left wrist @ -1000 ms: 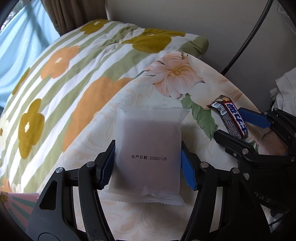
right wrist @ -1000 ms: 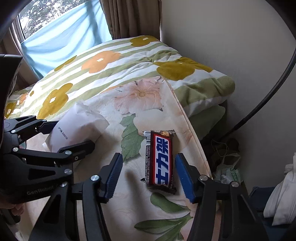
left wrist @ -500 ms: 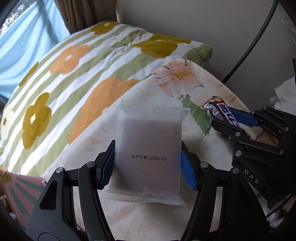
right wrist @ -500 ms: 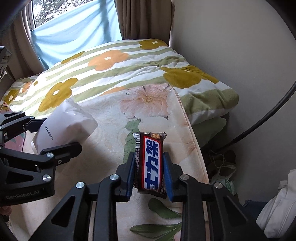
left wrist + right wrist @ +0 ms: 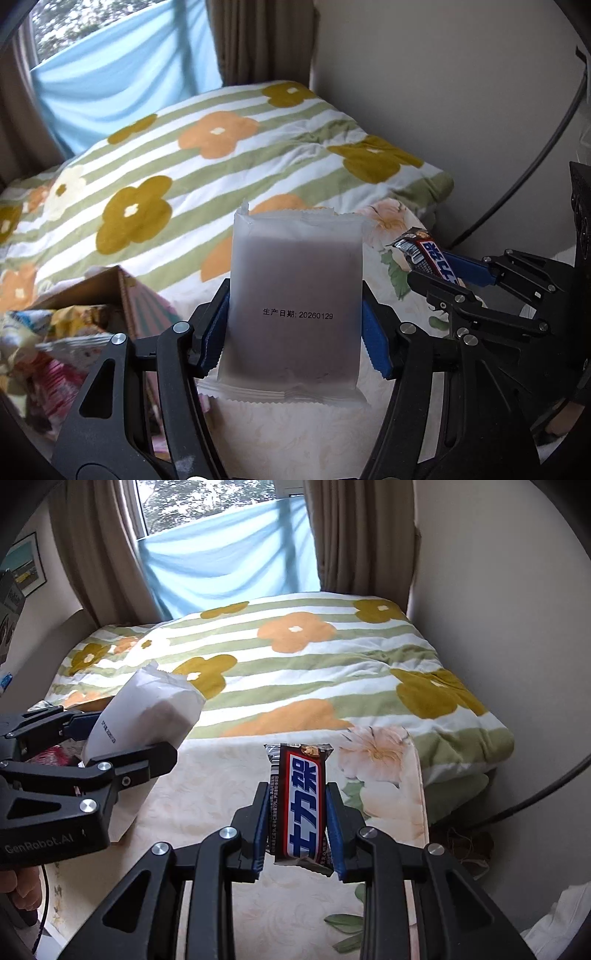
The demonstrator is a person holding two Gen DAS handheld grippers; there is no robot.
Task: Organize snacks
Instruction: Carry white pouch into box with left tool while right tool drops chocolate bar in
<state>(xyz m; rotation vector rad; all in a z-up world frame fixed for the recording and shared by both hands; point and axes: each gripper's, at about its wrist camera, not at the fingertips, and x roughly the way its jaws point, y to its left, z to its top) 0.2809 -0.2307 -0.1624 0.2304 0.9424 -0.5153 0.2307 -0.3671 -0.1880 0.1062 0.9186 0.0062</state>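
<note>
A frosted white snack packet [image 5: 293, 306] with a printed date stands upright between the blue pads of my left gripper [image 5: 295, 328], which is shut on it above the bed. The same packet [image 5: 147, 709] shows at the left of the right wrist view, held by the left gripper [image 5: 122, 742]. A brown, red and blue chocolate bar [image 5: 299, 805] is clamped lengthwise in my right gripper [image 5: 297, 823], lifted off the floral sheet. In the left wrist view that bar [image 5: 424, 254] pokes out of the right gripper [image 5: 450, 273] at the right.
A cardboard box [image 5: 122, 295] full of several colourful snack packs sits at the lower left. A striped flower quilt [image 5: 295, 657] covers the far bed, a pale floral sheet [image 5: 207, 805] the near part. A wall and a black cable [image 5: 535, 162] stand at the right.
The right gripper closed on the chocolate bar and lifted it off the sheet. The left gripper rose with the white packet, and the snack box came into view at lower left.
</note>
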